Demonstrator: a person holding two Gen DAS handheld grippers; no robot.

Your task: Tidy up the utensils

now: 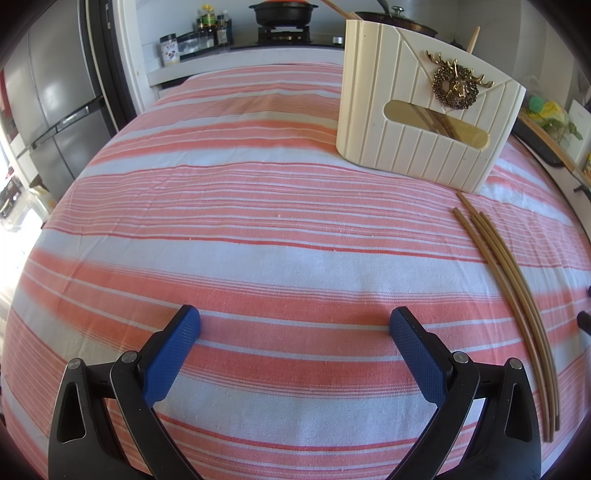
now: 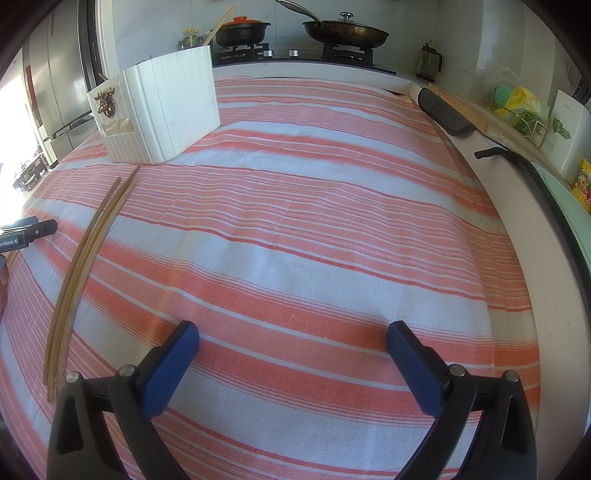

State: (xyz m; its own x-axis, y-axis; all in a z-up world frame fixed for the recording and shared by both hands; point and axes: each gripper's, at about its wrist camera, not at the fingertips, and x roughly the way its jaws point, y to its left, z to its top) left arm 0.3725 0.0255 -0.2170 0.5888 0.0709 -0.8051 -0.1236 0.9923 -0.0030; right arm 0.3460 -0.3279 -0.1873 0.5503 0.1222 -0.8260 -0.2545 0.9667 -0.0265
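Left wrist view: the left gripper (image 1: 295, 326) hovers low over a pink-and-white striped cloth (image 1: 258, 229), its blue-padded fingers (image 1: 173, 354) spread wide with nothing between them. Off to its right, well clear of the pads, three brown chopsticks (image 1: 517, 291) lie side by side on the cloth, their far tips pointing toward a cream ribbed utensil holder (image 1: 417, 122) with a brass deer emblem that stands upright just beyond them. At least one stick already pokes from the holder's top. From the right wrist, the right gripper (image 2: 293, 332) is likewise fully spread and empty, levelled over bare cloth, with the chopsticks (image 2: 85, 258) to its left and the holder (image 2: 162, 107) farther on. The work appears to be at the pick-up stage: neither tool has taken a chopstick yet. The next move likely calls for one gripper to swing sideways over the sticks, drop and close across a thin shaft. A stove with pans (image 2: 347, 31) lines the back.
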